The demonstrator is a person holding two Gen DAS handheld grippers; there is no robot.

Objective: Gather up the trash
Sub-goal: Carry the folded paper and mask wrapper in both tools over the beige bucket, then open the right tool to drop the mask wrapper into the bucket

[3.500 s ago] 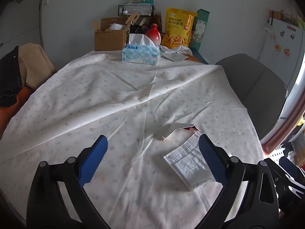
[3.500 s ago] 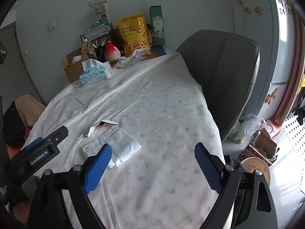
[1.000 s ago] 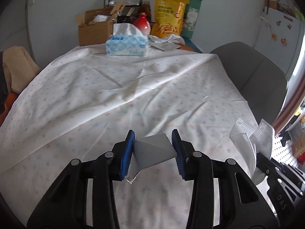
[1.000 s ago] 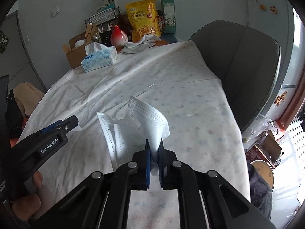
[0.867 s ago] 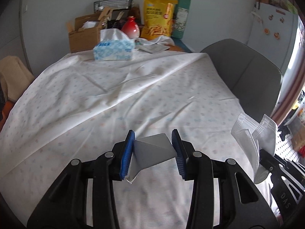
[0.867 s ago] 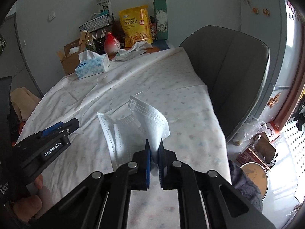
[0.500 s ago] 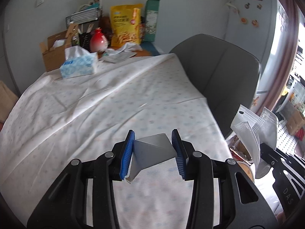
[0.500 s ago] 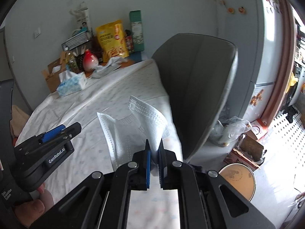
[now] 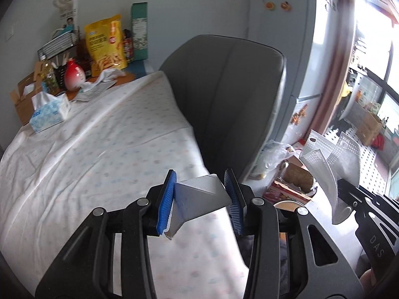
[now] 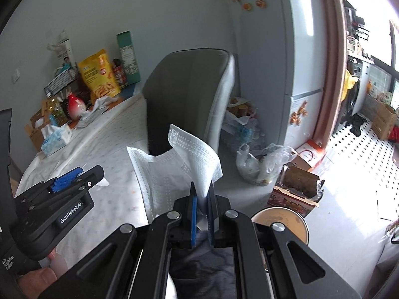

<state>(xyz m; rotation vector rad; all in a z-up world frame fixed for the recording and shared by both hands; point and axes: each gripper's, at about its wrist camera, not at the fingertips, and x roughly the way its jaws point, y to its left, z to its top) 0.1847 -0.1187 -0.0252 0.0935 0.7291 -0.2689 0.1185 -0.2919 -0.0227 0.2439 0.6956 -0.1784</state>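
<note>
My left gripper (image 9: 200,200) is shut on a folded grey-white wrapper (image 9: 199,196) and holds it above the table's right edge. It shows from the side in the right wrist view (image 10: 82,174). My right gripper (image 10: 201,199) is shut on a white perforated packet (image 10: 174,172), held up off the table's right side over the floor. The packet also shows in the left wrist view (image 9: 329,162). A round tan bin (image 10: 281,221) sits on the floor just below and right of the right gripper.
A grey chair (image 9: 224,99) stands against the table's right side. The table with white cloth (image 9: 87,154) carries a tissue box (image 9: 48,112), a red vase, a yellow snack bag and a cardboard box at the back. Plastic bags (image 10: 259,162) and cartons (image 10: 296,189) lie on the floor by the fridge.
Both grippers have swung right, away from the table toward the floor beside the chair, each still holding its piece of trash. The floor bin has come into view.
</note>
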